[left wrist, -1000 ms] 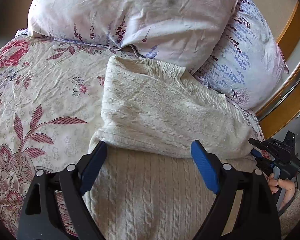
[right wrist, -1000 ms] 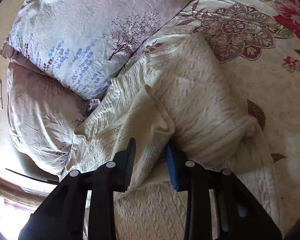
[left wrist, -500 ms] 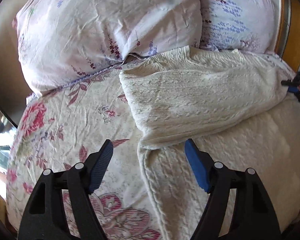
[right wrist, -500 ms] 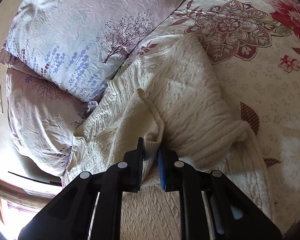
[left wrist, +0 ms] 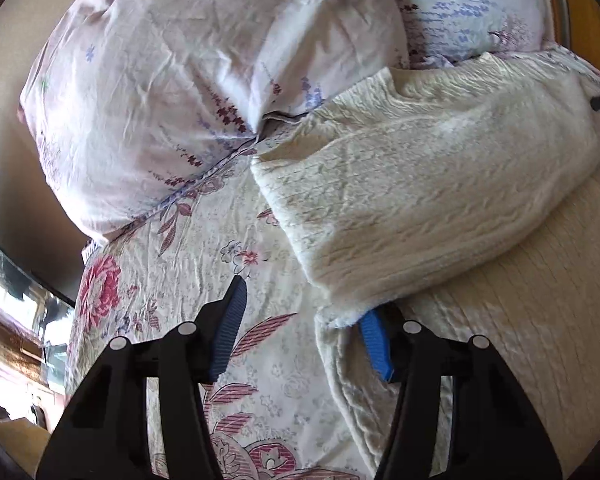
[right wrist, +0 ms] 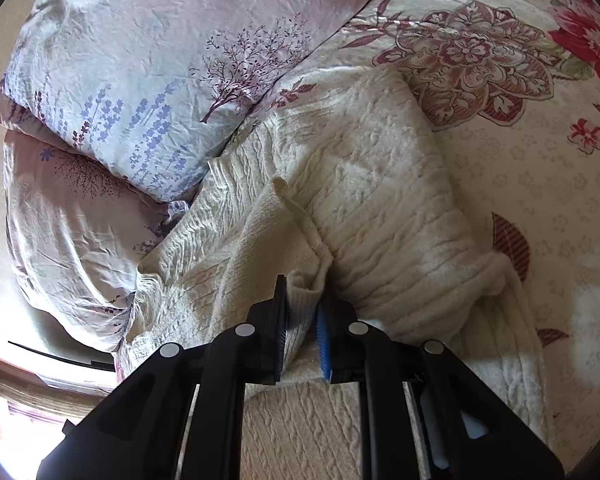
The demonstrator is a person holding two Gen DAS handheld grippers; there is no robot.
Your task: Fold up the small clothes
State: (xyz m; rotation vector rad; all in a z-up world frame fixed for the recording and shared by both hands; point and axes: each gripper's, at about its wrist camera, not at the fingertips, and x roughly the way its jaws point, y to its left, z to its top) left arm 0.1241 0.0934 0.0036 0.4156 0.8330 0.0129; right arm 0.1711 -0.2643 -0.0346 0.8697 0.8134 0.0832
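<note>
In the lower frame the left tool (left wrist: 300, 332), jaws just closing, straddles the corner of a cream cable-knit sweater (left wrist: 420, 184) folded across the floral bedspread (left wrist: 188, 264), below a pale flowered pillow (left wrist: 204, 80).

Soft cloth throughout, hard plastic on the tools

The cream sweater (right wrist: 384, 200) is a thick, matt cable knit, ribbed and fuzzy. The floral bedsheet (left wrist: 204, 280) and pillows (left wrist: 204, 92) are thin, creased woven cloth with a faint sheen. Each tool is smooth black plastic with ridged blue pads (left wrist: 374, 340).

Left tongs (left wrist: 300, 320) closing; right tongs (right wrist: 302, 312) clamped.
</note>
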